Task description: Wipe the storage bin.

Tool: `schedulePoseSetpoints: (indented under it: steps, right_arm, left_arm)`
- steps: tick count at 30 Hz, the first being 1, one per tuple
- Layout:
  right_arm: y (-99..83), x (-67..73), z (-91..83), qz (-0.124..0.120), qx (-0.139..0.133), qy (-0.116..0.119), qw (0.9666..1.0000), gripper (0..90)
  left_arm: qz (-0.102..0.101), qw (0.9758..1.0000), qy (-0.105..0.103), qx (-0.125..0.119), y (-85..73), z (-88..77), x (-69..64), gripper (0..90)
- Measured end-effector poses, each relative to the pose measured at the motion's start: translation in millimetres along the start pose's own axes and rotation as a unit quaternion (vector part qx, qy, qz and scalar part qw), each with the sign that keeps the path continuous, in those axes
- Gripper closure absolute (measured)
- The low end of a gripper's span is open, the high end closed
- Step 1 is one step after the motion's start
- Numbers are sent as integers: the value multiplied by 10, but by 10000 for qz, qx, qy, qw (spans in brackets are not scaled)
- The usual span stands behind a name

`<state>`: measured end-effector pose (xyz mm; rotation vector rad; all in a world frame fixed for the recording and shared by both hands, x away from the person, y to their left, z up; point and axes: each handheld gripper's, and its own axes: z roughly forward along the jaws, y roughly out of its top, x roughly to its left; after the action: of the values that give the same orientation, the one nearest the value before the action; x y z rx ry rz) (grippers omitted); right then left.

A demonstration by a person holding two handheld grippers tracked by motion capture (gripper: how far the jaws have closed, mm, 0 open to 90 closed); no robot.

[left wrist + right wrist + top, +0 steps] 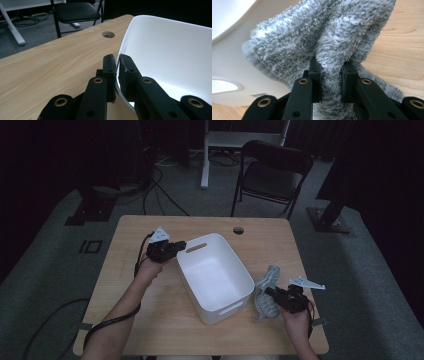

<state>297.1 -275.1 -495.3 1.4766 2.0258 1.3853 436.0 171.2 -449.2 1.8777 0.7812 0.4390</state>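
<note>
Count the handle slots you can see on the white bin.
2. One slot is in the far end wall, beside the left gripper clamped on the rim; the other slot is in the near end wall, towards the grey fuzzy cloth.

Two bare forearms, no sleeves. Left gripper (176, 249) and right gripper (270, 293): matte black, boxy bodies. Grey three-cornered plate (160, 234) atop each. Black cable (111, 321) trailing along left forearm. Up close: paired flat black jaws on angular link arms, brass-ringed pivot holes, small plain holes lower on each arm, thin dark pads lining inner jaw faces.
</note>
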Motion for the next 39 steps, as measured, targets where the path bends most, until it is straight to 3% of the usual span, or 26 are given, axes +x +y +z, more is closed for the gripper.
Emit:
schedulePoseSetpoints:
  steps: [4,7,11,18,19,26,29,31,33,39]
  right_arm:
    - [-3,13,5,-26,1,19,10000,754]
    - [-10,20,15,-21,25,24,10000,755]
    - [-12,13,20,-21,41,25,10000,755]
    - [-10,12,16,-11,26,26,10000,755]
    - [-7,9,11,-6,18,23,10000,755]
    - [7,11,0,5,-11,20,10000,755]
    - [10,14,1,10,-14,28,10000,755]
    - [9,19,5,-4,-10,31,10000,755]
    - [3,24,10,-1,-3,36,10000,755]
    - [0,17,15,13,14,31,10000,755]
  left_arm:
    - [-41,9998,-185,52,34,33,31,747]
    - [-11,9997,-213,88,53,52,30,749]
    - [7,9999,-87,75,52,57,10,823]
    - [20,9999,105,35,18,11,-17,838]
    - [-85,9996,276,33,-12,-57,-34,848]
    - [-295,9985,466,-47,-72,-148,-67,855]
    - [-229,9987,453,-59,-74,-142,-63,849]
    - [-273,9990,360,-38,-54,-123,-36,802]
    - [-166,9997,194,36,-8,-77,-15,767]
    - [-144,9995,233,140,42,-21,-19,823]
